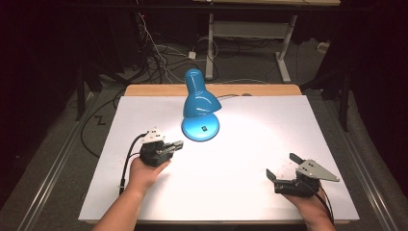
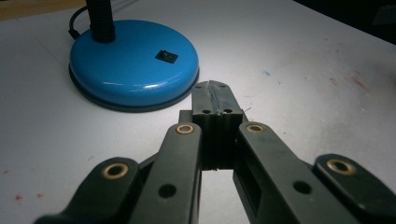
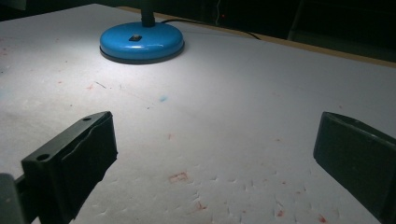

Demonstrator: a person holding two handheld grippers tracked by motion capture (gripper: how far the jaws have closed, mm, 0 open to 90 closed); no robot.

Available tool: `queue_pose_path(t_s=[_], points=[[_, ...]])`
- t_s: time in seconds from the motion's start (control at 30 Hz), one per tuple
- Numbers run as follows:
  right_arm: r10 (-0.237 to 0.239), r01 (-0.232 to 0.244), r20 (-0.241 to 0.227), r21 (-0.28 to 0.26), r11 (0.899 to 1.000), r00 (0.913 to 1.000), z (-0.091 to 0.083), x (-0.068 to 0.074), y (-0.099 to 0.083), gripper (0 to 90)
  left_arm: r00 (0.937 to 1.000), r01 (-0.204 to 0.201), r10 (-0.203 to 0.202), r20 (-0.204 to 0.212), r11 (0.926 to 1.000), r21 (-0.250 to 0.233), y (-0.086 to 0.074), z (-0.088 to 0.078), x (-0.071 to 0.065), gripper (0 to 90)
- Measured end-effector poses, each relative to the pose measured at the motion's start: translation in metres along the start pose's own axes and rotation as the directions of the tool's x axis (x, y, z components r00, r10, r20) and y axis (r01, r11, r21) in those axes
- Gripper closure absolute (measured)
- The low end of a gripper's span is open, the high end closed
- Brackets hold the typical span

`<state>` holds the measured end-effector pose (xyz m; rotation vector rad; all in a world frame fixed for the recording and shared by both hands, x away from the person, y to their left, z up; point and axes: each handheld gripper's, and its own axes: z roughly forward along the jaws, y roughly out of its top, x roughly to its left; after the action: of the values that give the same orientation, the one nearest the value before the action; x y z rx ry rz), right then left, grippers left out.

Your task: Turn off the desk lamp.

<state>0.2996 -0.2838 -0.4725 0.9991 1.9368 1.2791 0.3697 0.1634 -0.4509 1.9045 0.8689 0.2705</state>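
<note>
Blue desk lamp standing upright at 12 o'clock from table centre, on the white table cover; shade lit, pointing down over the round base. Black rocker switch set on top of the base, toward its 3 o'clock edge in the left gripper view. Black cord leaving the base toward the far table edge.

Left gripper at 9 o'clock from table centre, jaws pressed together with nothing between them, tips aimed at the base and just short of its rim. Right gripper at 4 o'clock, well apart from the lamp, jaws spread wide over bare cover, gripping nothing.
</note>
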Motion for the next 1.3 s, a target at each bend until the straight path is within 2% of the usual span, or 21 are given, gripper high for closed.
queue_pose_path(t_s=[0.17,0.3,0.43,1.07,1.3], points=[[-0.002,0.002,0.004,-0.012,1.0,1.0,-0.001,0.0,0.001,0.3,0.9995,0.03,-0.03,0.005,0.9996,-0.001,0.003,0.014,0.011,88.0],[-0.003,0.003,0.008,-0.016,1.0,1.0,-0.002,-0.001,0.001,0.3,0.9995,0.031,-0.031,-0.003,0.9995,-0.006,0.006,0.023,0.017,88.0],[-0.003,0.003,0.009,-0.014,1.0,1.0,-0.002,-0.001,0.001,0.3,0.9996,0.025,-0.025,-0.011,0.9996,0.013,0.01,0.032,0.022,87.9],[0.0,0.0,0.006,-0.016,1.0,1.0,-0.003,0.0,0.001,0.3,0.9995,0.033,-0.033,0.002,0.9994,-0.01,0.029,0.057,0.029,88.0],[-0.001,0.001,0.005,-0.018,1.0,1.0,-0.004,-0.001,0.0,0.4,0.9984,0.056,-0.056,0.003,0.9984,-0.009,0.029,0.068,0.037,88.0]])
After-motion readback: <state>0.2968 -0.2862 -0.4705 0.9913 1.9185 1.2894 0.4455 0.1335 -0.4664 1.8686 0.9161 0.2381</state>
